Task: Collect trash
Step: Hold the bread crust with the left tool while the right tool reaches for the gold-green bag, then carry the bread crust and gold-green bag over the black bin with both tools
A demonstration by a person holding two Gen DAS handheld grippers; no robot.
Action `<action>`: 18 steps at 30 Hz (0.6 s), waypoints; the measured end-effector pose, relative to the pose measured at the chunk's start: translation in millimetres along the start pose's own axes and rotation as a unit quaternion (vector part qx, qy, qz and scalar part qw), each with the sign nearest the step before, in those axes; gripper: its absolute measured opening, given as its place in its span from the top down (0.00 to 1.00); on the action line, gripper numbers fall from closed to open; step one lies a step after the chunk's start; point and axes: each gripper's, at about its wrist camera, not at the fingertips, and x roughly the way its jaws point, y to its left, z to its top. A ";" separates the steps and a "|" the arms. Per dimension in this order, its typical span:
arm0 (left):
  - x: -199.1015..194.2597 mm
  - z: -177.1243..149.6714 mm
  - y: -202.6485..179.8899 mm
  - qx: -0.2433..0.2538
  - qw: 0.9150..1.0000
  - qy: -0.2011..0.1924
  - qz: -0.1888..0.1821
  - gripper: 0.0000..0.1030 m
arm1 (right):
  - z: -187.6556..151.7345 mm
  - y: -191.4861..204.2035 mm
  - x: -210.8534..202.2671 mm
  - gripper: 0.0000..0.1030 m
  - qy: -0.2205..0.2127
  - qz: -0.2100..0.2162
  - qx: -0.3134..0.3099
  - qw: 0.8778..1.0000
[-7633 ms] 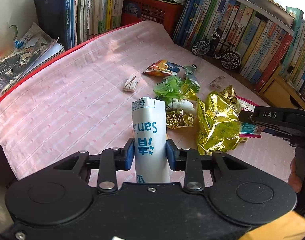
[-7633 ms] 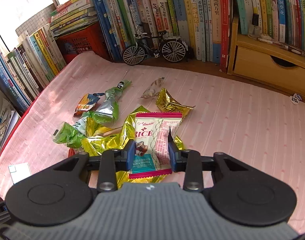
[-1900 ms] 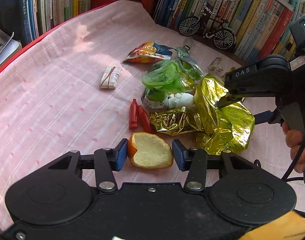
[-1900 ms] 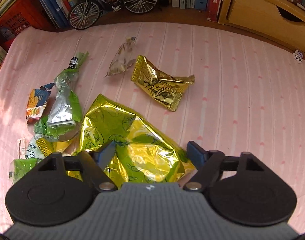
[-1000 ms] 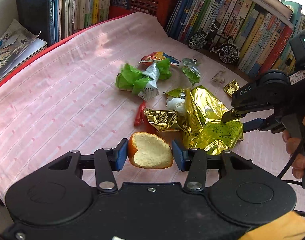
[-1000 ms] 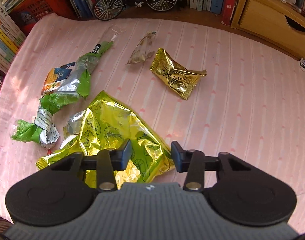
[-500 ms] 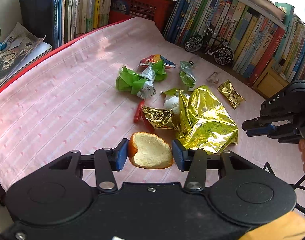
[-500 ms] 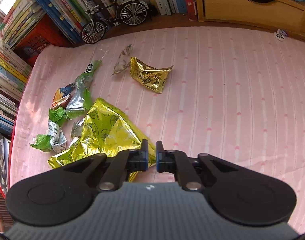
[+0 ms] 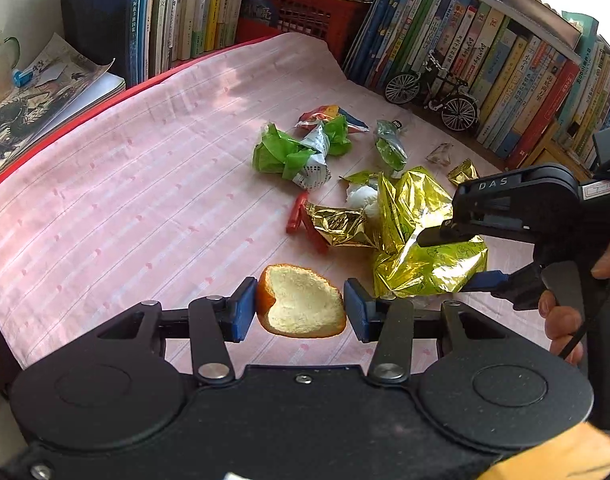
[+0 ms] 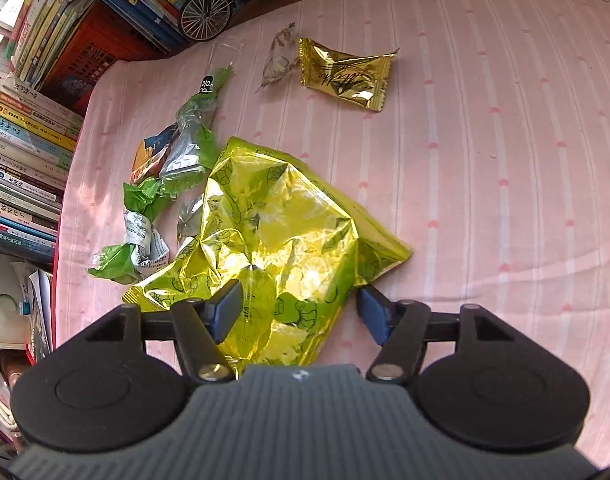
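Note:
An orange peel [image 9: 301,306] with its white side up sits between the blue pads of my left gripper [image 9: 301,309], which is shut on it above the pink striped cloth [image 9: 145,184]. My right gripper [image 10: 299,314] hangs low over a crumpled gold-green foil bag [image 10: 281,232]. Its jaws are opening and straddle the bag's near end; the right pad stands clear of the foil. The left wrist view shows that right gripper [image 9: 453,258] over the same bag [image 9: 421,240], with a hand on its grip.
More trash lies on the cloth: a gold wrapper [image 10: 345,74], a clear wrapper [image 10: 277,60], green wrappers [image 10: 193,128], red pieces [image 9: 301,216], a small gold foil [image 9: 337,226]. Books [image 9: 505,60], a toy bicycle [image 9: 433,96] and a red crate [image 9: 301,12] line the far edge.
The right gripper, shut and off to the bag's right half a second ago, has opened and come down over the gold-green bag. The left gripper still grips the peel.

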 end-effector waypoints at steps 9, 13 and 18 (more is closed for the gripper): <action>-5.4 -3.6 0.0 0.005 1.000 0.001 -0.003 0.57 | -8.9 -1.1 -15.9 0.76 -0.022 0.009 0.009 1.000; -14.0 -6.6 0.4 0.012 1.000 -0.005 -0.013 0.58 | -16.0 -6.5 -33.1 0.84 -0.040 0.010 0.013 0.999; -28.6 -16.0 5.5 0.026 0.999 -0.011 -0.028 0.61 | -35.4 -10.0 -55.9 0.88 -0.064 0.008 0.015 0.998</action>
